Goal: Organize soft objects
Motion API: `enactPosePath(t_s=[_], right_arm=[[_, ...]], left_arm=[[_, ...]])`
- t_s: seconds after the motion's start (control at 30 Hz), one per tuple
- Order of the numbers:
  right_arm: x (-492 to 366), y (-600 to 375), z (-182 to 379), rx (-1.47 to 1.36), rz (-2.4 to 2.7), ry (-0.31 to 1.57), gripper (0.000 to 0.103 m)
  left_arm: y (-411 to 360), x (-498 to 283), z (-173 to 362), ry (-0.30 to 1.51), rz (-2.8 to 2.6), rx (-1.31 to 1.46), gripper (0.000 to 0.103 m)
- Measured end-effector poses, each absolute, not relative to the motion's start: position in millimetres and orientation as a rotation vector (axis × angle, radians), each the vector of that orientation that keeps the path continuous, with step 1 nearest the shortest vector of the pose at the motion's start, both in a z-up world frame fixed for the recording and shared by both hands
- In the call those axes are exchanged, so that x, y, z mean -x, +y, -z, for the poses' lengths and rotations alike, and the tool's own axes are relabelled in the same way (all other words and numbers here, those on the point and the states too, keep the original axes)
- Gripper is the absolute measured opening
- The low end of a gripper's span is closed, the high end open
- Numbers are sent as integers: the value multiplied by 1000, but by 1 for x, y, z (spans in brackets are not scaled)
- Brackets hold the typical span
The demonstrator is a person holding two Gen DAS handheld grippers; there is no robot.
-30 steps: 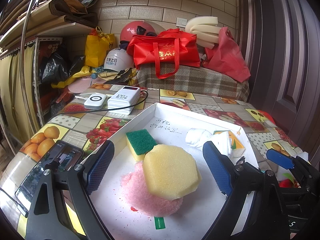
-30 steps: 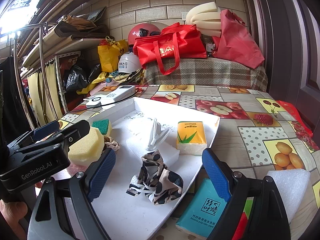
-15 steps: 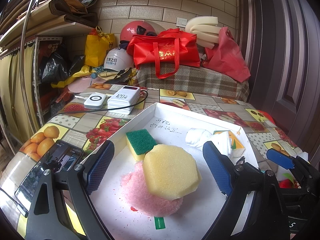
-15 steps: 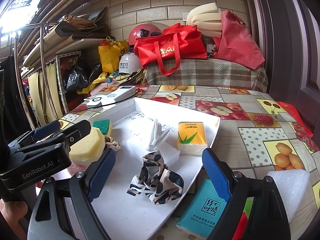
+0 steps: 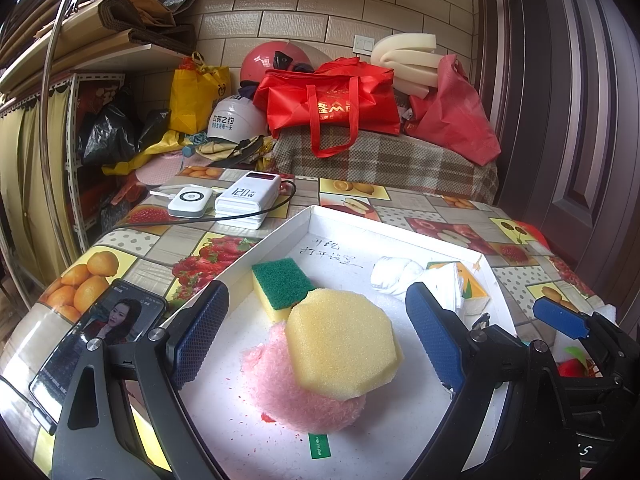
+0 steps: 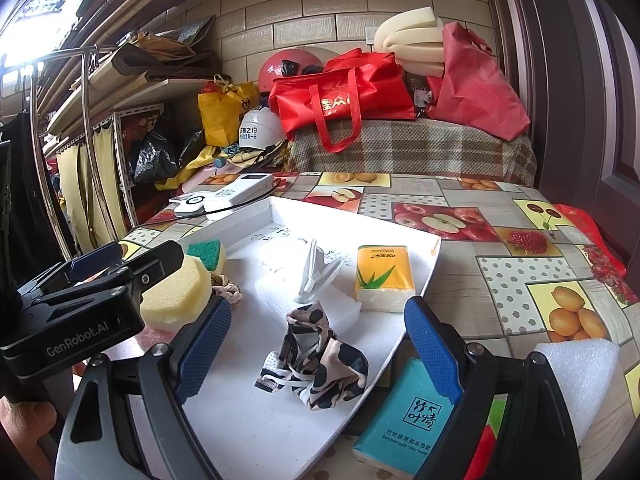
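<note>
Two grippers hover over white tray [image 5: 280, 236], both with jaws wide apart, nothing gripped. Left gripper [image 5: 316, 340] frames yellow sponge [image 5: 340, 344], which lies on pink fluffy pad [image 5: 288, 396]. Right gripper [image 6: 318, 350] frames patterned cloth [image 6: 316, 360]. Beyond: green-topped sponge [image 5: 280, 280], orange tissue pack [image 6: 384, 276]. Teal tissue pack [image 6: 412, 420] outside tray, by right finger.
</note>
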State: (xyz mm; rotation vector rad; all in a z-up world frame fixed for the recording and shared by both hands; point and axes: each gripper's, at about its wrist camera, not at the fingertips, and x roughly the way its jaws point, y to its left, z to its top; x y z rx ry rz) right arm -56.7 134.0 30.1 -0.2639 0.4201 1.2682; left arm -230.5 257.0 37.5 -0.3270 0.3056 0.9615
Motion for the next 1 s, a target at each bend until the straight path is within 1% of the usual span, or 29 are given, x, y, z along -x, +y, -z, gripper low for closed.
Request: enactPosePath(t_s=[0.67, 0.77, 0.87, 1.0], right_arm=[[59, 135, -31, 265, -1269, 415, 89], [61, 135, -33, 264, -1268, 410, 89], [66, 131, -38, 247, -1272, 369, 89], [82, 110, -46, 222, -1316, 231, 89]], left_arm=[[258, 232, -38, 304, -960, 330, 91], [257, 234, -38, 279, -963, 335, 91], [257, 244, -39, 220, -968, 365, 91], [261, 251, -35, 202, -975, 434, 91]])
